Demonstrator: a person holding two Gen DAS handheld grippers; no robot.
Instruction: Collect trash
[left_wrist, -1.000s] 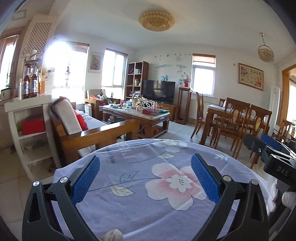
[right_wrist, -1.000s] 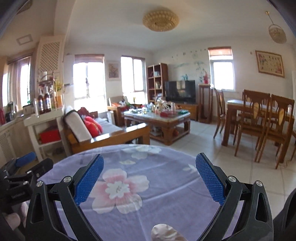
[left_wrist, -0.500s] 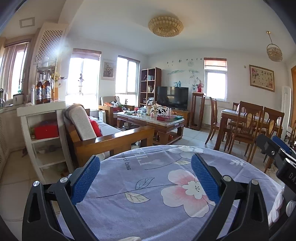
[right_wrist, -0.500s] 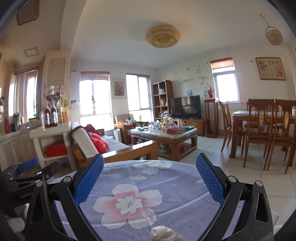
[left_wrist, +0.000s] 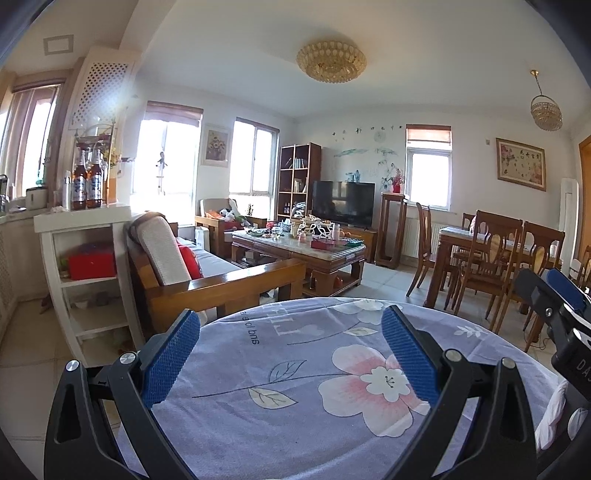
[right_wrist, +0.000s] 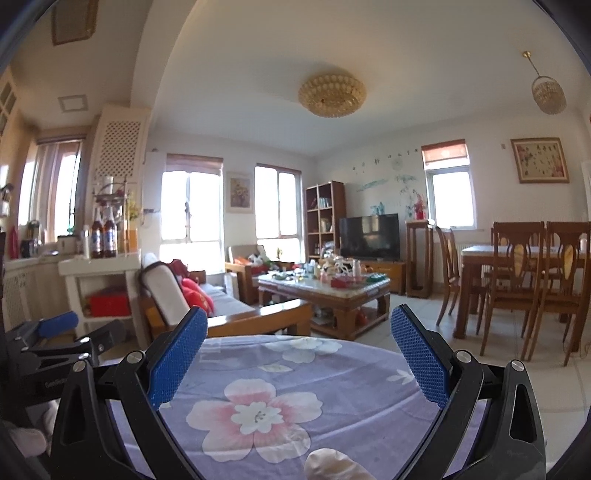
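Note:
A round table with a lilac flowered cloth (left_wrist: 295, 406) (right_wrist: 295, 369) fills the foreground of both views. My left gripper (left_wrist: 291, 354) hangs open above it with nothing between its blue pads. My right gripper (right_wrist: 299, 354) is open too and holds nothing. A crumpled whitish scrap (right_wrist: 332, 467) lies on the cloth at the bottom edge of the right wrist view, below the right gripper. Each gripper shows at the edge of the other's view: the right gripper (left_wrist: 554, 314) and the left gripper (right_wrist: 55, 339).
Beyond the table stand a wooden sofa with red cushions (left_wrist: 192, 273), a cluttered coffee table (left_wrist: 299, 247), a white shelf with bottles (left_wrist: 85, 229) on the left, and a dining table with chairs (left_wrist: 491, 254) on the right. Tiled floor (right_wrist: 517, 369) lies between them.
Both cameras have tilted upward: the table sits lower in view and more ceiling shows. The scrap near the left gripper has dropped out of frame. Both grippers stayed open.

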